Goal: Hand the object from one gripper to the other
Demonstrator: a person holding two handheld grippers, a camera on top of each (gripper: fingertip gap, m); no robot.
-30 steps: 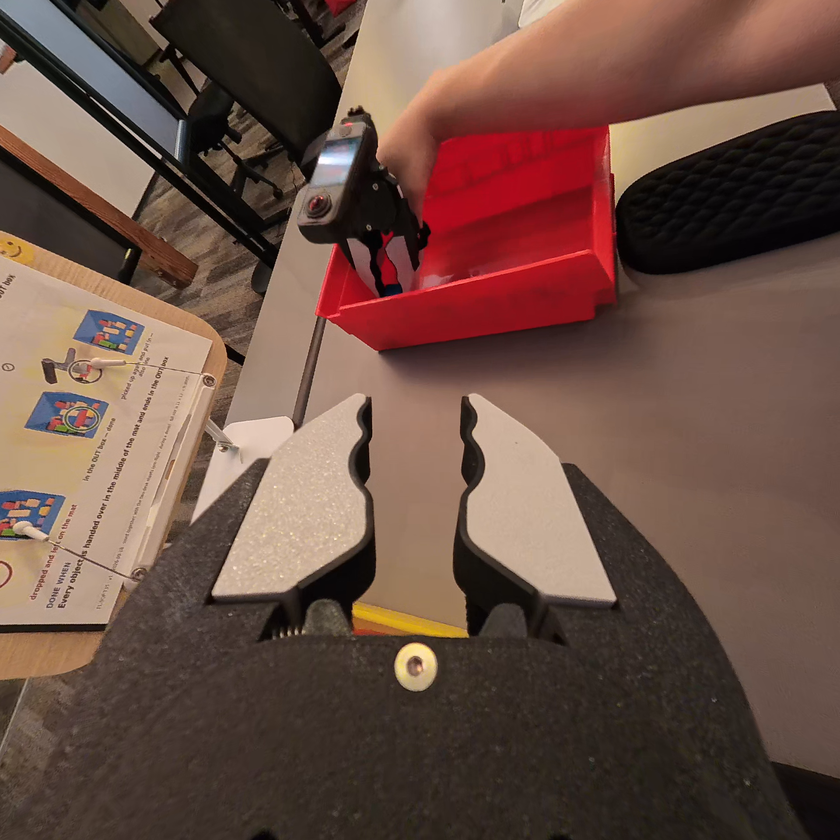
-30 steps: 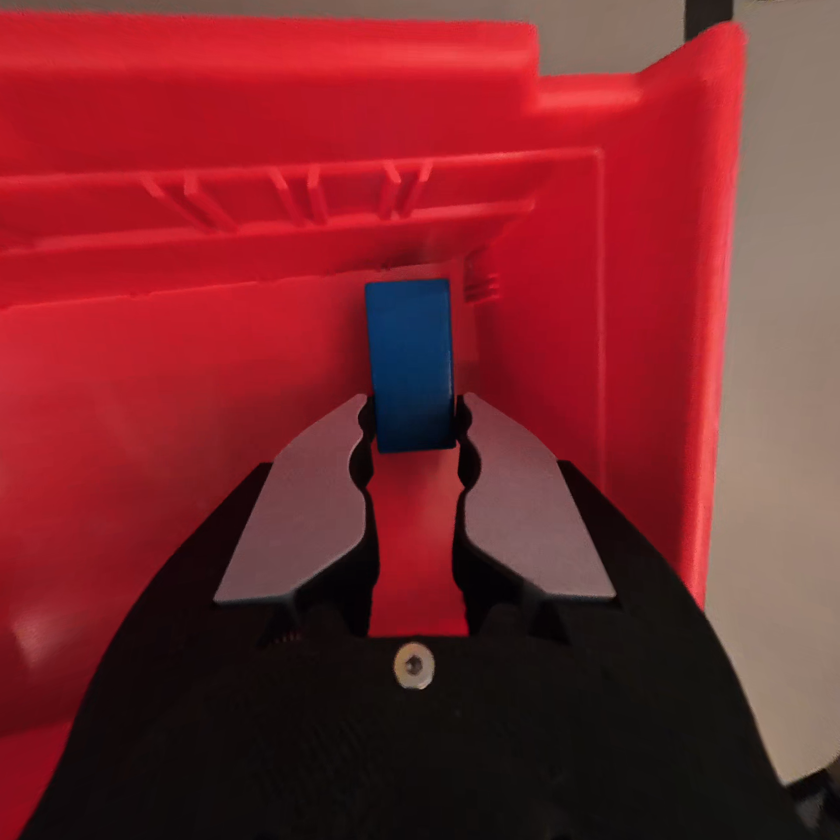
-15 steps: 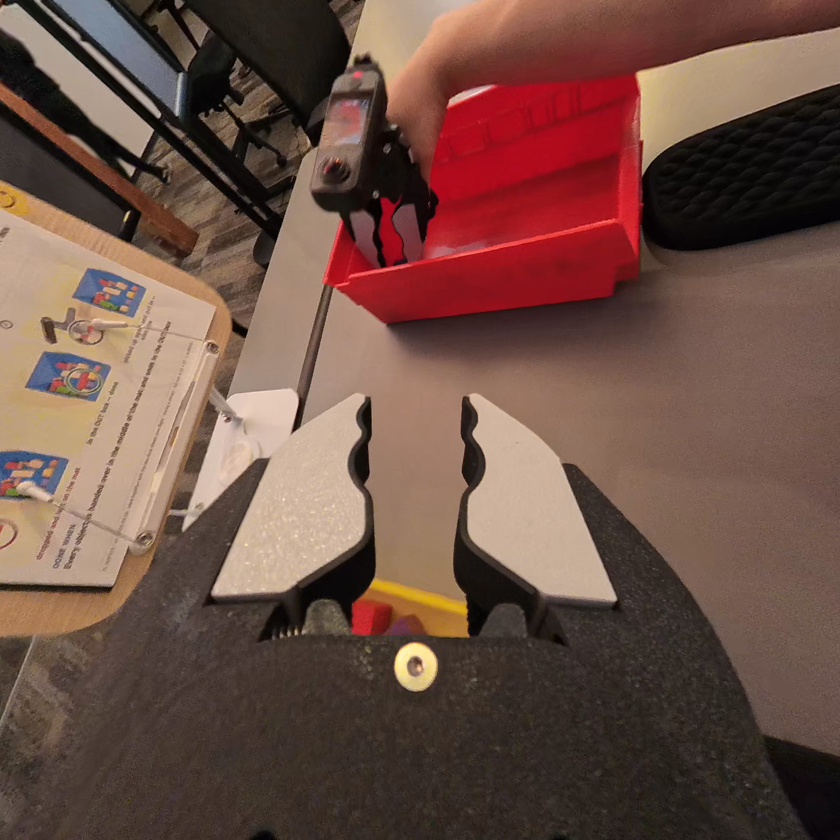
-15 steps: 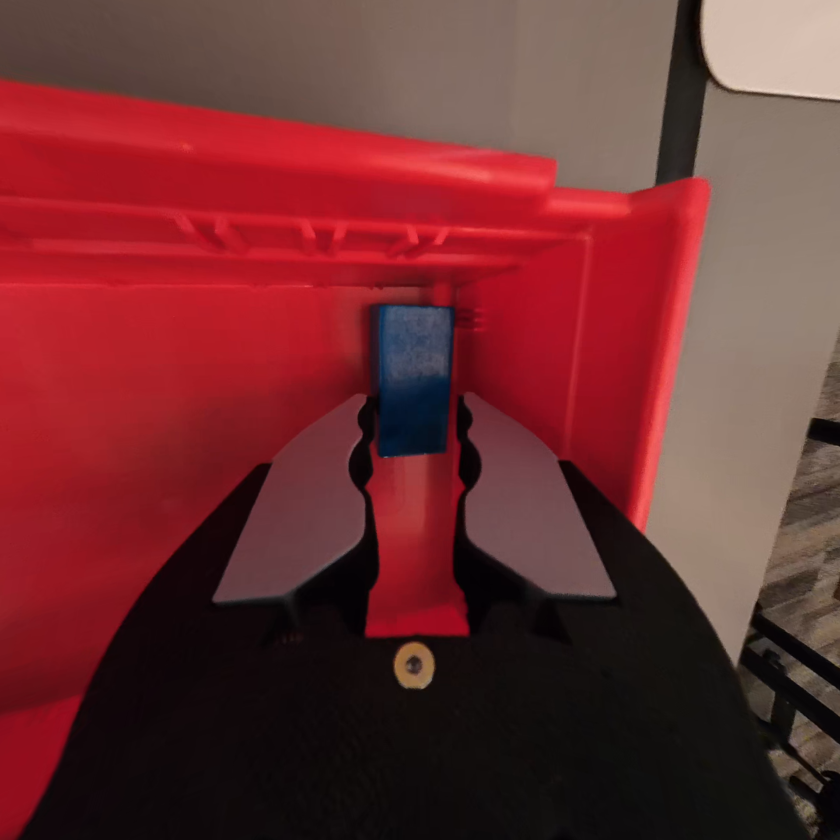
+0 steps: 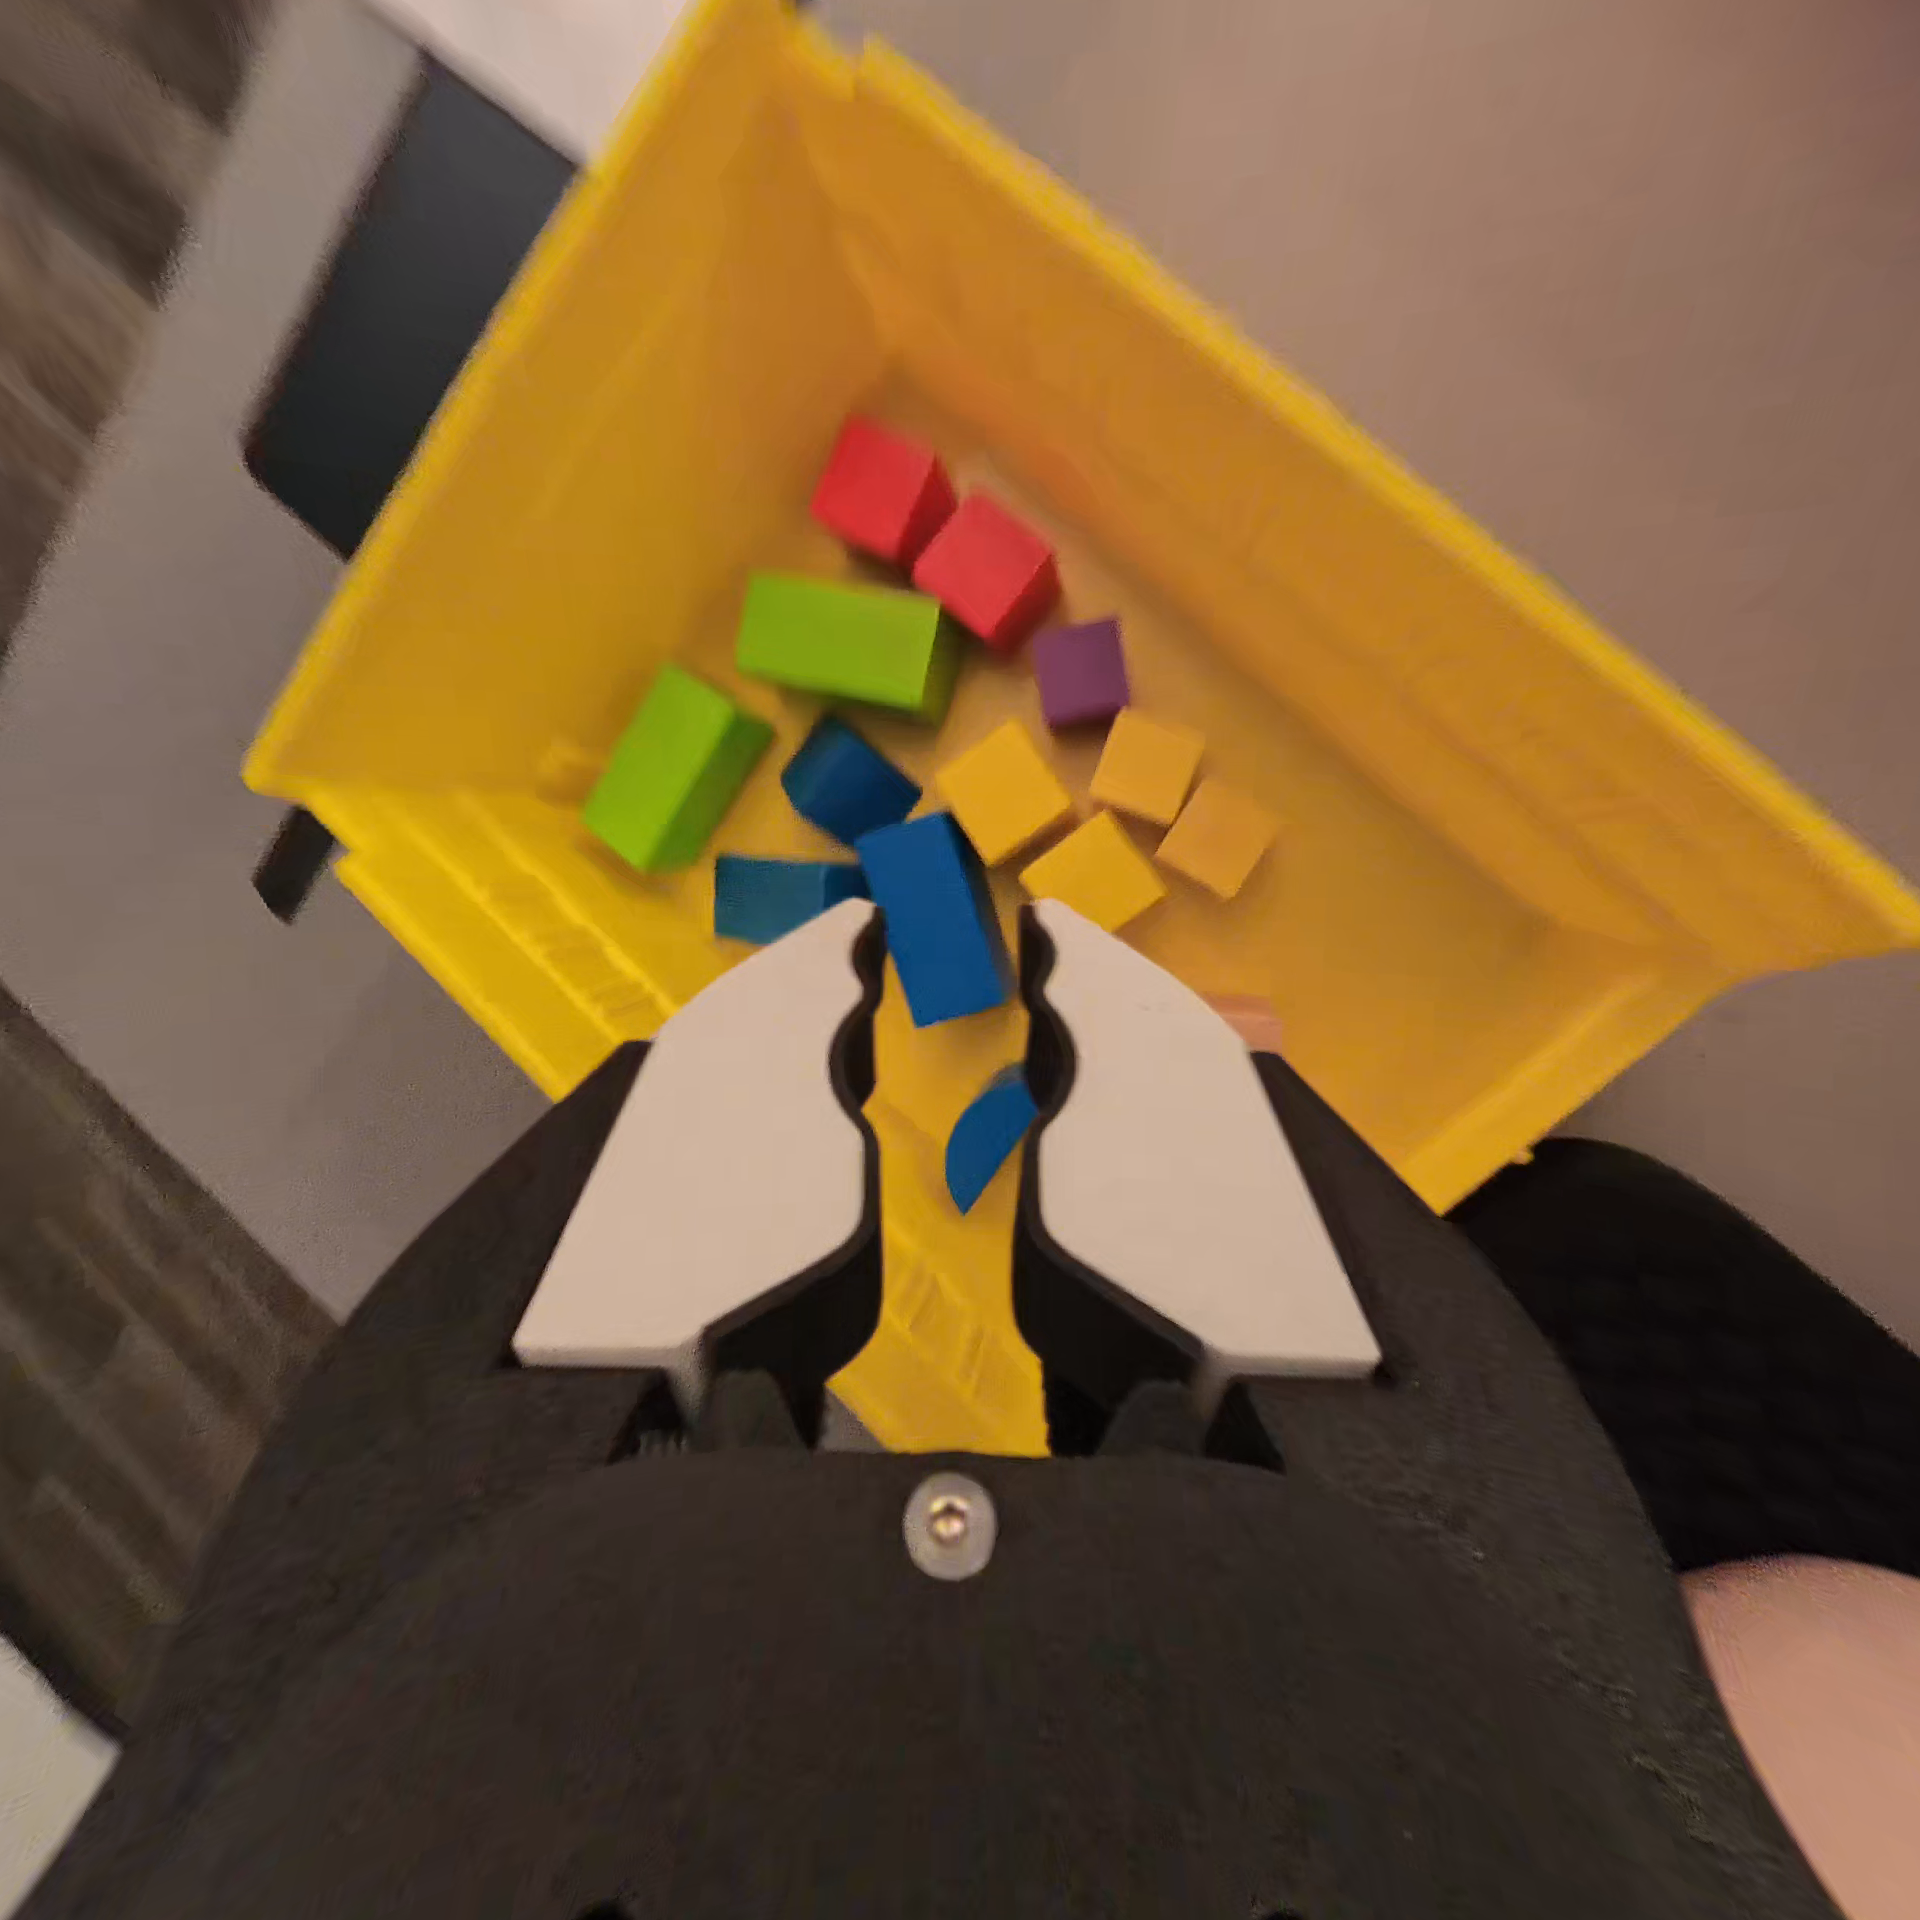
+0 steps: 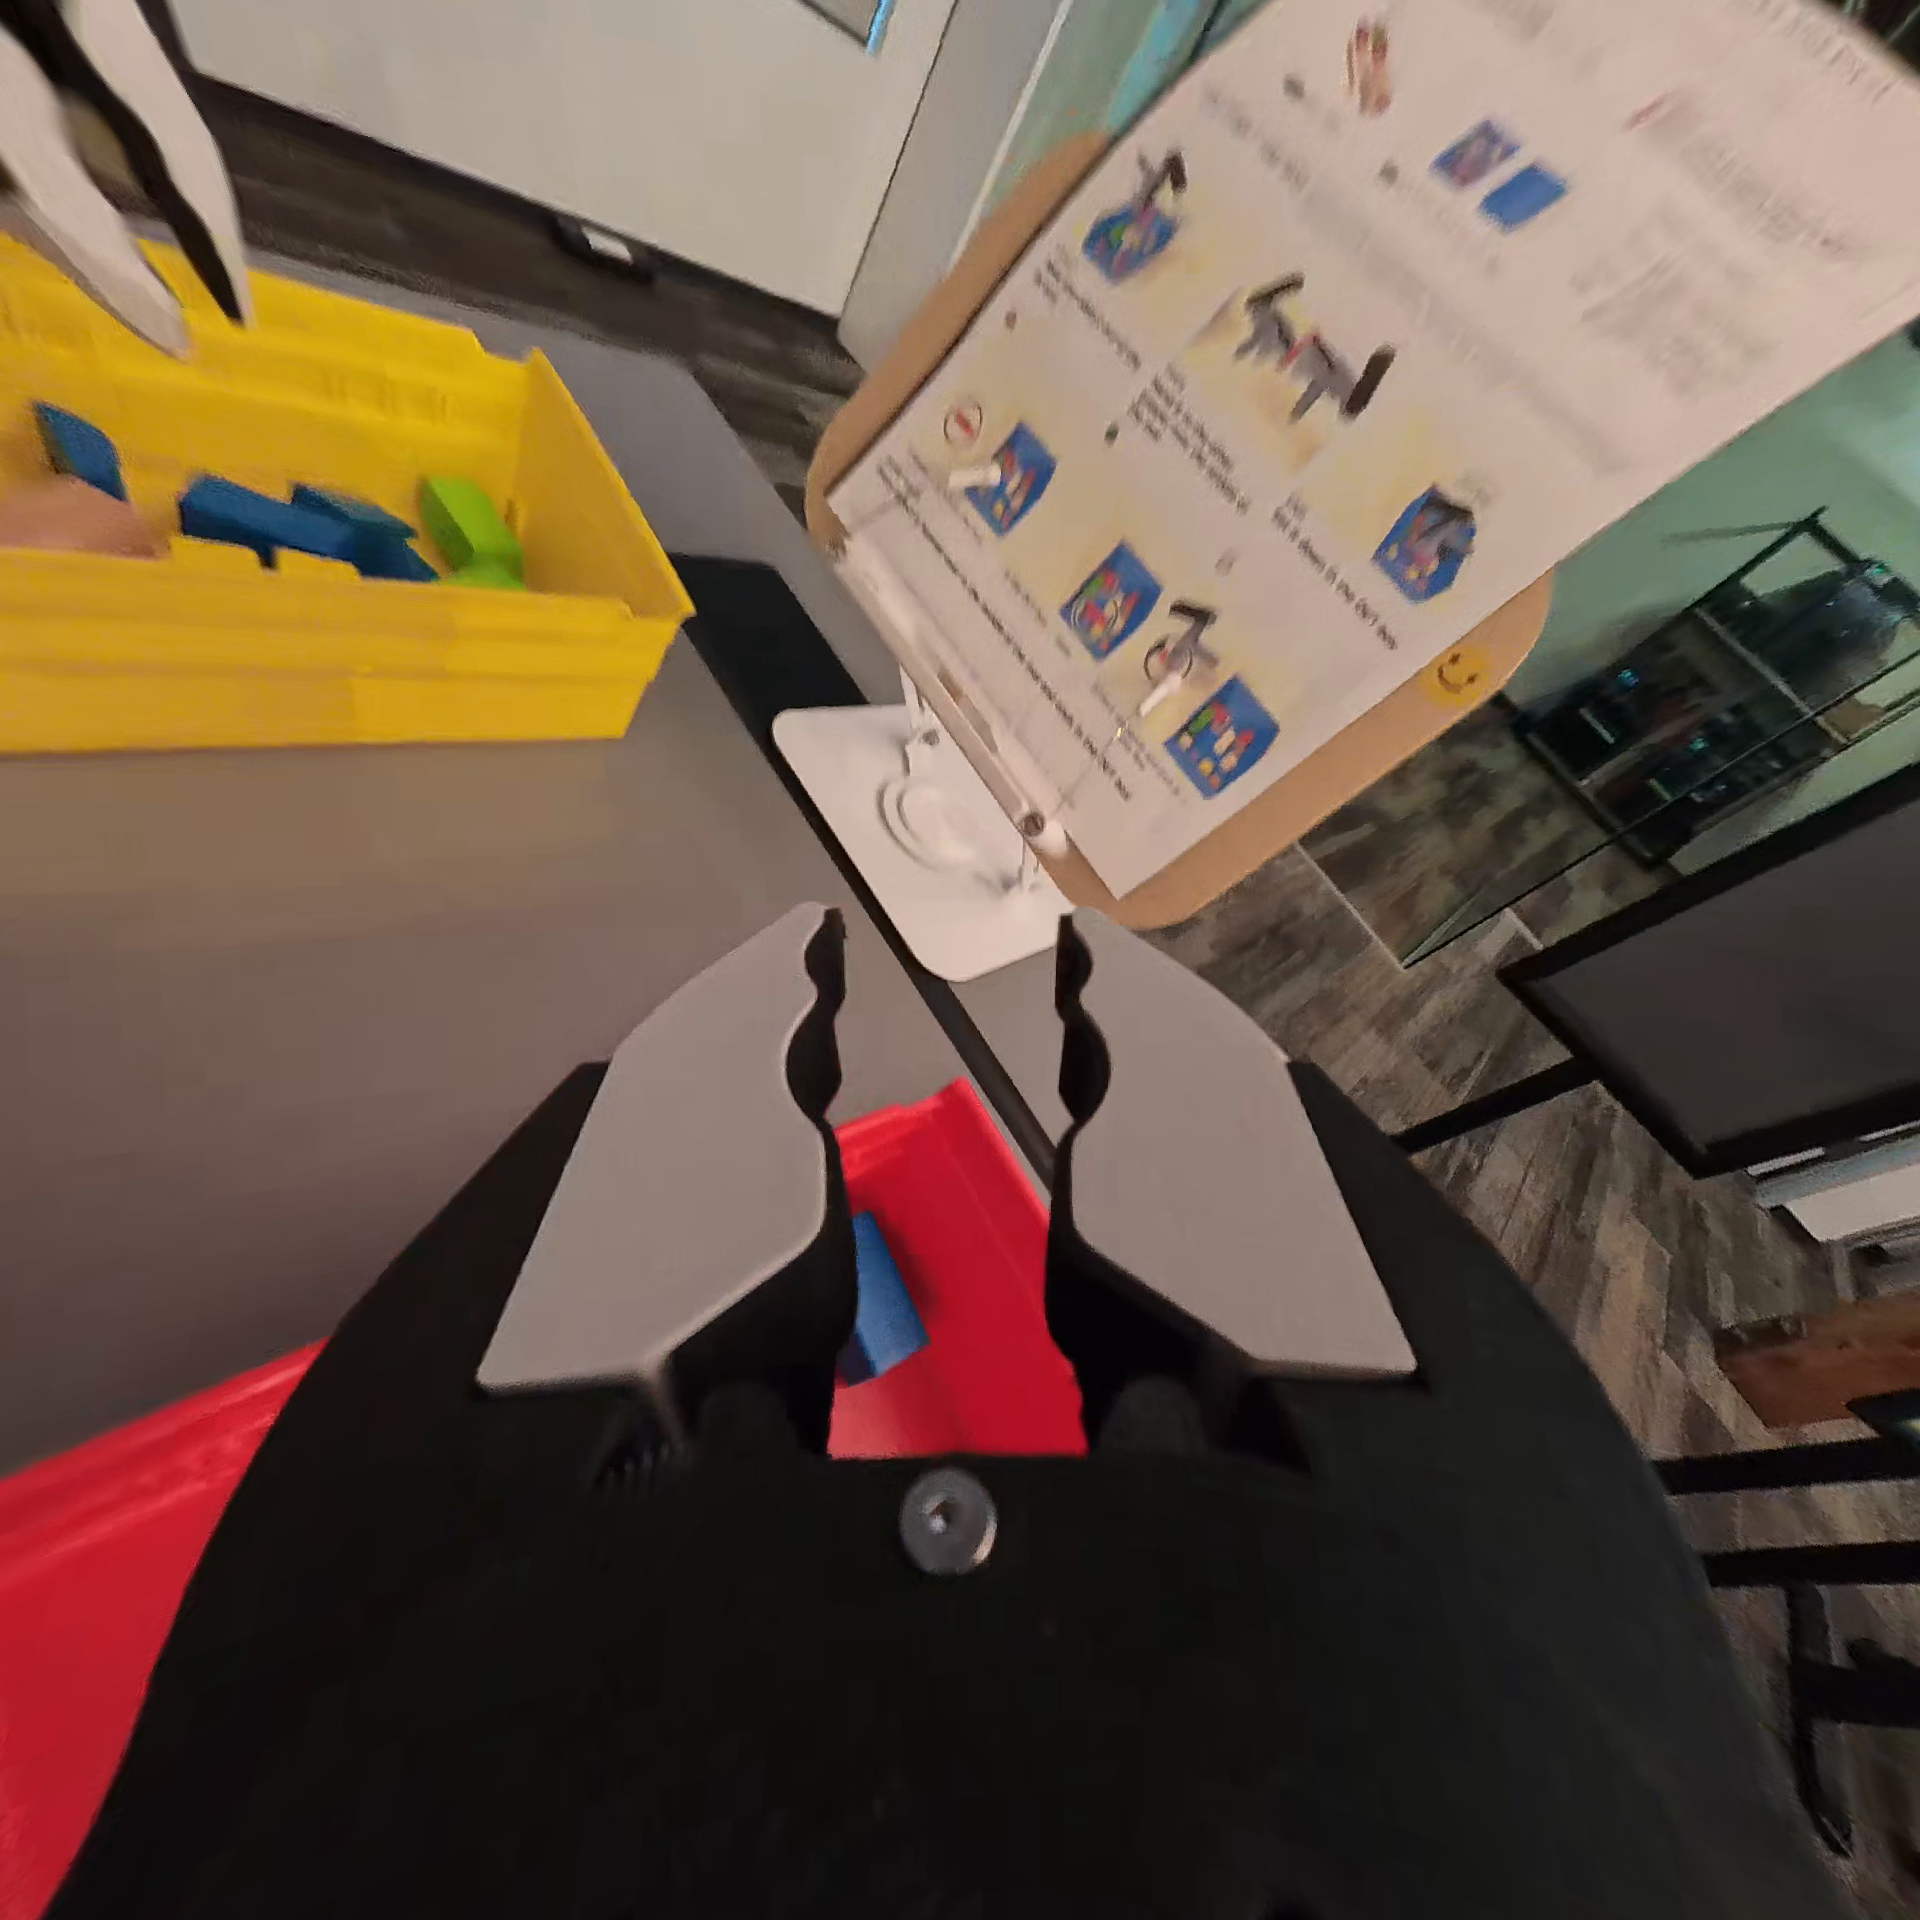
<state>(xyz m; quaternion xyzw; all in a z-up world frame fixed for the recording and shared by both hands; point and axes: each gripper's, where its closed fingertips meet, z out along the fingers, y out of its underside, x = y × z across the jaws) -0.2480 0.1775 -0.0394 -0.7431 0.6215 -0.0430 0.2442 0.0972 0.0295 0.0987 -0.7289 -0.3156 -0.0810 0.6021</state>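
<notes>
Blue block (image 6: 881, 1311) in red bin (image 6: 940, 1148)

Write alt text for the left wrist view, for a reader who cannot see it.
The open left gripper hovers over a yellow bin on a grey table, fingertips either side of a blue block. More blocks lie in the bin: red, green, purple, yellow and blue. The image is motion-blurred.
</notes>
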